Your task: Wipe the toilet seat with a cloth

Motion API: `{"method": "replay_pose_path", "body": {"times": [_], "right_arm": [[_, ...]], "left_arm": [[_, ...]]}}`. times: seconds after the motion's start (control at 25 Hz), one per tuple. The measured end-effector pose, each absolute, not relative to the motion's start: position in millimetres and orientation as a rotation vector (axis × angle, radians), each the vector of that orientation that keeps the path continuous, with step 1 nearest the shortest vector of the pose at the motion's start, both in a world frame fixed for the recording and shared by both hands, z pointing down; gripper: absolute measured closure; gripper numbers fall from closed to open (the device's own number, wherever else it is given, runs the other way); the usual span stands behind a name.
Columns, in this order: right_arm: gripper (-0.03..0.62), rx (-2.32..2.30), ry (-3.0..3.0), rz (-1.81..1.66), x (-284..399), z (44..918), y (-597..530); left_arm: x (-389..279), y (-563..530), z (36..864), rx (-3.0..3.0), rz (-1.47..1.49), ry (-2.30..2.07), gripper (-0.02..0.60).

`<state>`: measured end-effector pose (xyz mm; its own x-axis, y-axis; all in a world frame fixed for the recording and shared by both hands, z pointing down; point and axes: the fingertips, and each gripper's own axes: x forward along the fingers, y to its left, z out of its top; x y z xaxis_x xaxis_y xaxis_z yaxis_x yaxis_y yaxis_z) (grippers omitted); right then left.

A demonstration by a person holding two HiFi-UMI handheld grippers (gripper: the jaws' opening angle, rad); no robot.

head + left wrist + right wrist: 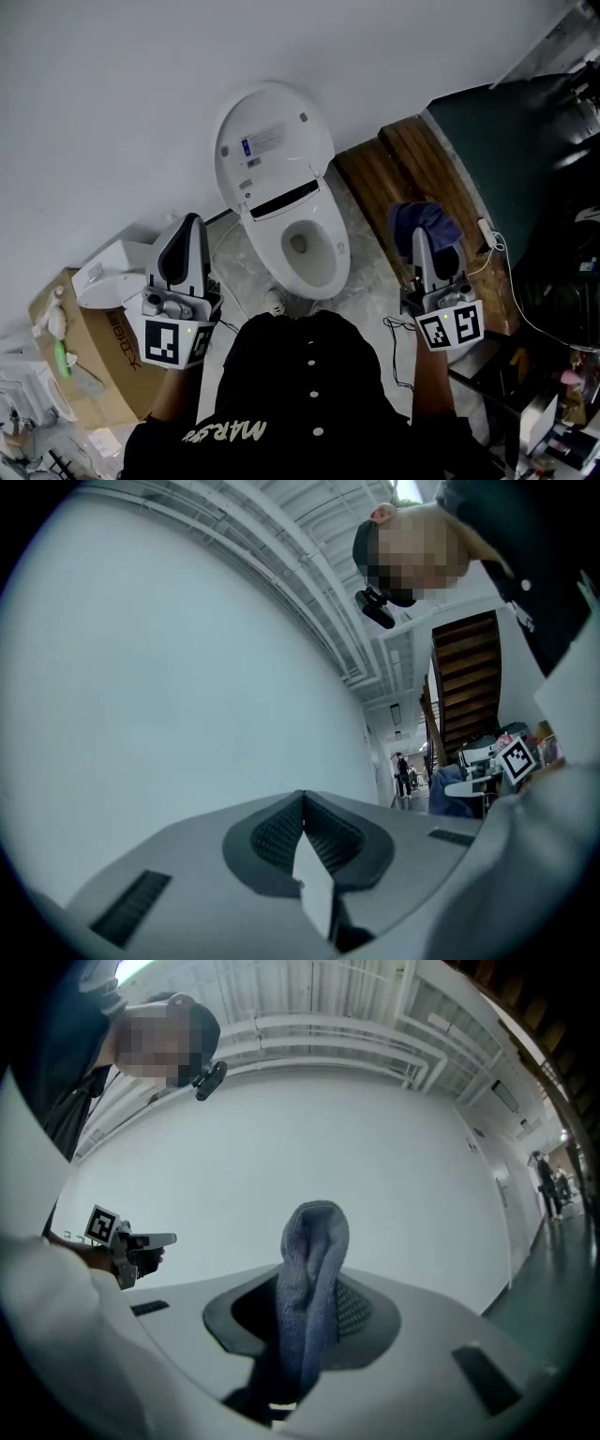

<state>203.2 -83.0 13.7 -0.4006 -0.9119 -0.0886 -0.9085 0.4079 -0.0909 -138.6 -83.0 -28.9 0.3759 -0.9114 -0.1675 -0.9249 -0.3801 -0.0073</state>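
A white toilet [309,251] stands in the middle of the head view, its lid [270,141] raised against the white wall and its bowl open. My right gripper [424,246] is held up to the right of the bowl, shut on a blue cloth [424,221] that bunches above its jaws. In the right gripper view the cloth [312,1283] sticks up from between the pads. My left gripper [192,228] is held up to the left of the toilet, shut with nothing in it; in the left gripper view its pads [319,841] meet, pointing at the wall.
A cardboard box [84,352] and a white object [117,272] lie at the left. A wooden step [427,202] runs along the right, with a white cable [511,291] across it. Clutter sits at the lower right. A far-off person [401,772] stands in a corridor.
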Motion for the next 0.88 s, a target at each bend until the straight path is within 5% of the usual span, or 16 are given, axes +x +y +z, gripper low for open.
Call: {"method": "replay_pose_path", "body": {"times": [0.88], "right_arm": [[0.491, -1.723, 2.509, 0.197, 218, -6, -98]], "left_arm": [[-142, -71, -24, -2.445, 0.205, 1.812, 0.571]]}}
